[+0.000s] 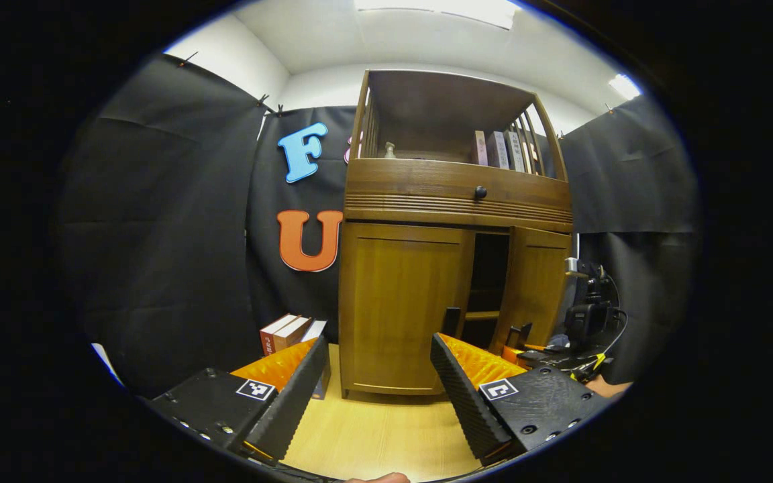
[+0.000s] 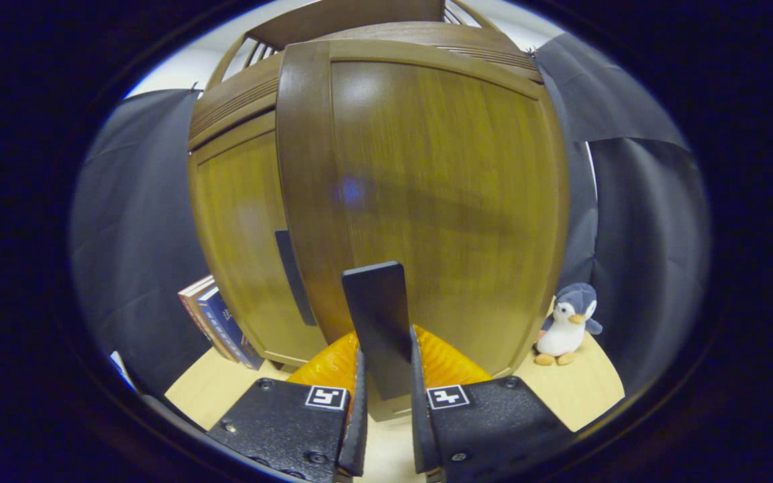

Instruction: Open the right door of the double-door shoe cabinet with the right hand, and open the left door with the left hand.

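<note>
Right claw pinches the dark handle of the right door, both fingers pressed on it, pointing level at the door face. Right door ajar; dark gap shows in the left gripper view. Left claw spread wide, held low and back from the cabinet, aimed at the left door, which is closed. Penguin toy on floor right of cabinet; books lean at left.
</note>
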